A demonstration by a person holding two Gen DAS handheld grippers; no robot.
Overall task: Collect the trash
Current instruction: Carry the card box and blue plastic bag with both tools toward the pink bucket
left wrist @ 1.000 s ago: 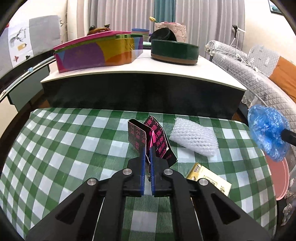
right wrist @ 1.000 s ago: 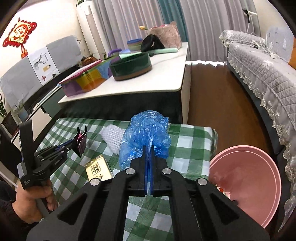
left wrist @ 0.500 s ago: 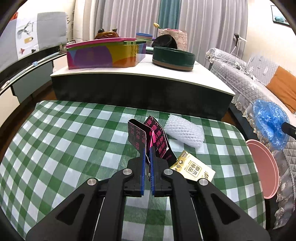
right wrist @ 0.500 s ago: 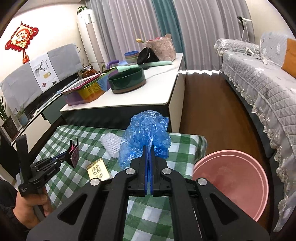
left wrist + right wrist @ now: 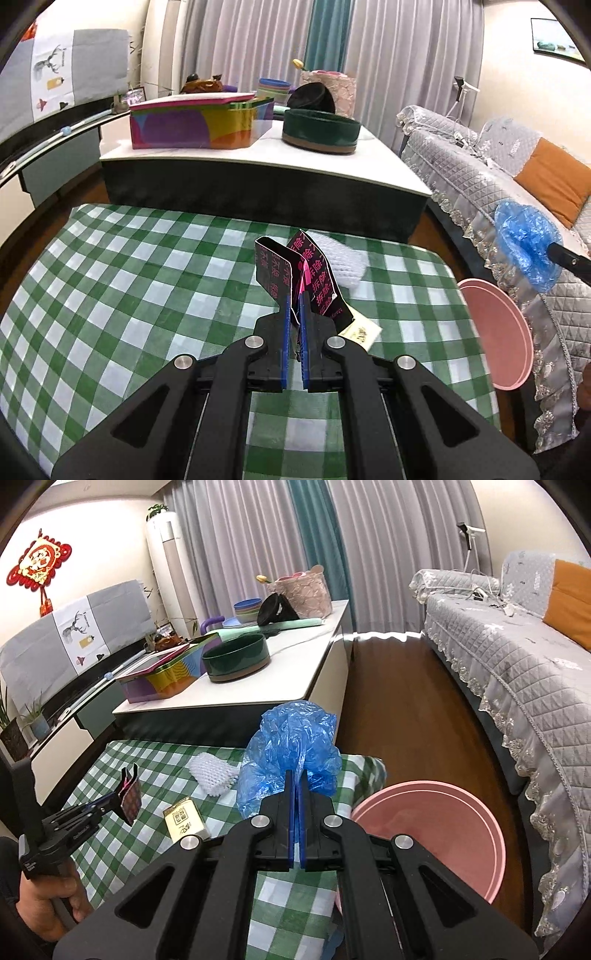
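Right view alone shows the hand [image 5: 44, 901] gripping the left tongs [image 5: 123, 799] and the basin's [image 5: 443, 834] inside. Left tongs clamp a black wrapper [image 5: 295, 273], long axis upright, above the tabletop [image 5: 129, 277]. Right tongs [image 5: 297, 786] clamp a crumpled blue bag [image 5: 288, 746], bunched upward, beside the basin.

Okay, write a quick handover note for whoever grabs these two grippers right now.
Left gripper: shut on the black and pink wrapper, lifted off the checked tablecloth.
Right gripper: shut on the blue plastic bag, held near the pink basin.
Done: both pieces picked up; none seen in the basin yet.
Left: drop both in the basin, then collect the white foam net and the yellow packet from the cloth.
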